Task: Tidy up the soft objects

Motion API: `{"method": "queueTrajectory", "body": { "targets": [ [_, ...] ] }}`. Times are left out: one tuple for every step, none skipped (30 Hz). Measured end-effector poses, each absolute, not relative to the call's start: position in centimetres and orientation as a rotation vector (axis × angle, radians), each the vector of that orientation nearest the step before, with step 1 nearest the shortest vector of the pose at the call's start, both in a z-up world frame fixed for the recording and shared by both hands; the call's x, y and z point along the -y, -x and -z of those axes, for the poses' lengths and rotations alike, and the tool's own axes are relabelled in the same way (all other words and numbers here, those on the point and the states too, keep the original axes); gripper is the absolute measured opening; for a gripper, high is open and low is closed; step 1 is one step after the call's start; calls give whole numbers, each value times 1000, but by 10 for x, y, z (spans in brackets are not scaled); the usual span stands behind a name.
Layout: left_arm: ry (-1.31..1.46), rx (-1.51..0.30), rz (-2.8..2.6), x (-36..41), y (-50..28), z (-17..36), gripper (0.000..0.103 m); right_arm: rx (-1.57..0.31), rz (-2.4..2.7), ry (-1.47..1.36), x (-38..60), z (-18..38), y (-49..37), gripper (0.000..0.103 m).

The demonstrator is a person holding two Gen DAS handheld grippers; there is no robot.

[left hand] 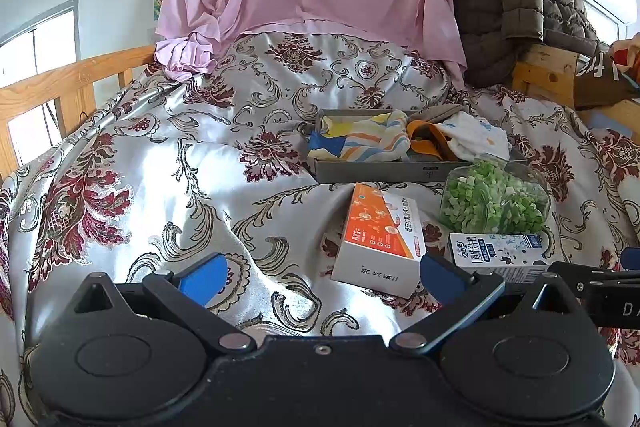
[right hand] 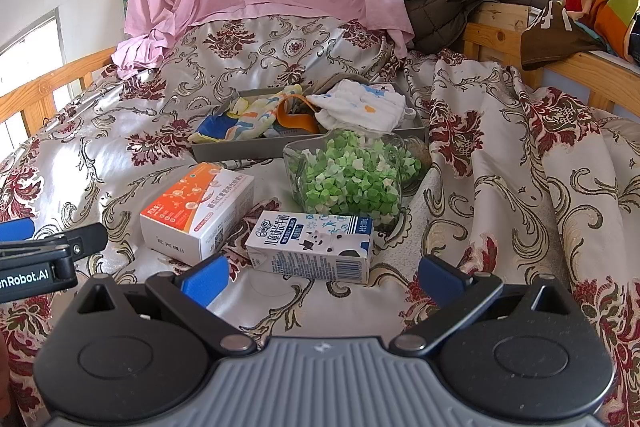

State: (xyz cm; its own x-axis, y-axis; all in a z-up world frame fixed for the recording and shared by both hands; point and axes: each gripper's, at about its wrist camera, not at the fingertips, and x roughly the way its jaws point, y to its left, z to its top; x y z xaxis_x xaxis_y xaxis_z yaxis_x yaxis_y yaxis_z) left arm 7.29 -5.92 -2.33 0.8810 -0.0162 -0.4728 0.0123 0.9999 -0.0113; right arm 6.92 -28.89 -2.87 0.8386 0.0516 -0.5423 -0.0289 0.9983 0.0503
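Cradling crumpled cloths [right hand: 360,107], rectangular grey tray [right hand: 240,151]

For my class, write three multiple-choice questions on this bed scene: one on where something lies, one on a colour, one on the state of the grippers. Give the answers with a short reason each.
1. Where do the folded cloths lie?
A. In the grey tray
B. Under the milk carton
C. On the wooden rail

2. What colour are the small paper stars in the glass jar?
A. Red
B. Green
C. Black

3. How do the two grippers stand?
A. Both open and holding nothing
B. Both shut on a box
C. One holds the jar

Answers:
1. A: the striped cloth and the white cloth sit inside the grey tray.
2. B: the glass jar is full of green and pale green stars.
3. A: the left gripper and the right gripper both show blue pads spread wide apart, short of the orange box and the milk carton.
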Motion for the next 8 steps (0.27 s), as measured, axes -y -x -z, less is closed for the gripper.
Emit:
{"method": "queueTrajectory", "body": {
  "targets": [
    [8, -493, 15, 59, -73, 23, 102, -575, -42, -41, 289, 29, -69, 103],
    [8, -493, 15, 59, -73, 23, 102, -575, -42, -41, 289, 29, -69, 103],
    [8, -492, 15, 59, -73, 23, 102, -575, -42, -41, 288, 28, -69, 103],
    [8, -492, 15, 59, -73, 23, 102, -575, -42, -41, 288, 28, -69, 103],
    [8, -493, 15, 59, -73, 23, 102, -575, -42, -41, 289, 29, -69, 103],
    [8, -493, 15, 59, -73, 23, 102, -575, -42, -41, 288, 28, -69, 103],
    [8, -493, 14, 59, -73, 23, 102, -576, -43, -41, 289, 29, -69, 103],
    [8, -493, 14, 59, -73, 23, 102, -576, -43, -41, 289, 29, -69, 103]
  ]
}}
